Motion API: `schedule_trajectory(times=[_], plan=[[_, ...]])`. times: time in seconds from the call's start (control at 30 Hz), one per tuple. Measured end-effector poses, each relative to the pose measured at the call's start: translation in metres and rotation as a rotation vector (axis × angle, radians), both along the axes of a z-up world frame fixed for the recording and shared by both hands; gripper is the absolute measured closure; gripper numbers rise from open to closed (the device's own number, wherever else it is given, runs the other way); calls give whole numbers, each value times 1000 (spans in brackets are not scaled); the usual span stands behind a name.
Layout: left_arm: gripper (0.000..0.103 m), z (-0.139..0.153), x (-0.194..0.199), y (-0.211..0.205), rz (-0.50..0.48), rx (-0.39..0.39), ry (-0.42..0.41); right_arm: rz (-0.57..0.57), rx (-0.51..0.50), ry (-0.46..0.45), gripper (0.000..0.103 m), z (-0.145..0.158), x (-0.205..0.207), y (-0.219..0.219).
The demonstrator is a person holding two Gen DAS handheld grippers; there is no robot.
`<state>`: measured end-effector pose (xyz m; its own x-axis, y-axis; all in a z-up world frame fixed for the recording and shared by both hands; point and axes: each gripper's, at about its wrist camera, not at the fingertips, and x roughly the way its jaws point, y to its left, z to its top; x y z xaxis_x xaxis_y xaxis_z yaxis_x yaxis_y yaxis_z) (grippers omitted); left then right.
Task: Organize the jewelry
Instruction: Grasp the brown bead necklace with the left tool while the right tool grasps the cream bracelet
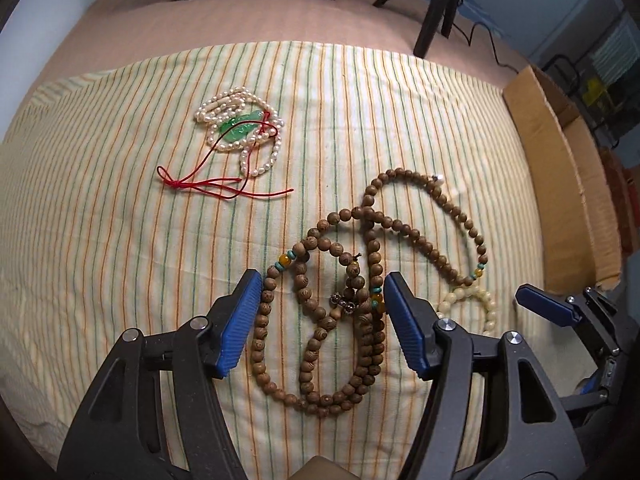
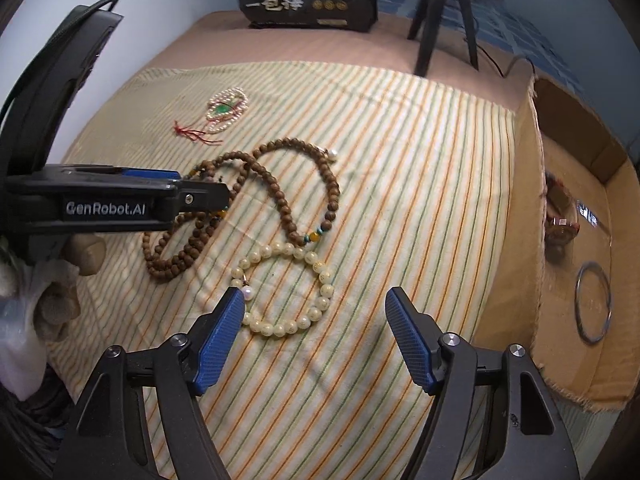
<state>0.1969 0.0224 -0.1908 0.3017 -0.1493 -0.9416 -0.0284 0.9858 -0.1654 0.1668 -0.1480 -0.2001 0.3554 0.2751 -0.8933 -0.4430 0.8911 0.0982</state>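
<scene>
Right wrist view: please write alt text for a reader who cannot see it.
The right gripper, jaws open, hovers over a cream bead bracelet on a striped cloth. A long brown wooden bead strand lies beyond, under the left gripper. A cardboard box to the right holds a metal bangle.

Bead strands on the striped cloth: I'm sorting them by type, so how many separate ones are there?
3, possibly more if tangled: a pearl strand at the far left, a long brown wooden strand mid-cloth, and a cream bracelet nearest the cardboard box.
</scene>
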Motion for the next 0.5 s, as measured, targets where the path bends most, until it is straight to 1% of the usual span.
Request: schedule_trajectory(times=[0.03, 0.1, 0.23, 0.3, 0.4, 0.5], plan=[[33, -1, 0, -2, -6, 5, -2, -17, 5, 12, 36, -2, 1, -1], [31, -3, 0, -9, -23, 31, -6, -45, 12, 34, 42, -7, 2, -3], [30, -9, 2, -21, -56, 102, -4, -66, -20, 23, 42, -11, 1, -3], [30, -10, 6, -23, -62, 108, 0, -69, -34, 18, 42, -12, 1, 0], [30, -11, 11, -22, -46, 89, -2, -69, -53, 8, 42, -16, 2, 4], [36, -12, 13, -23, -40, 100, -19, -70, -64, -5, 43, -18, 4, 7]])
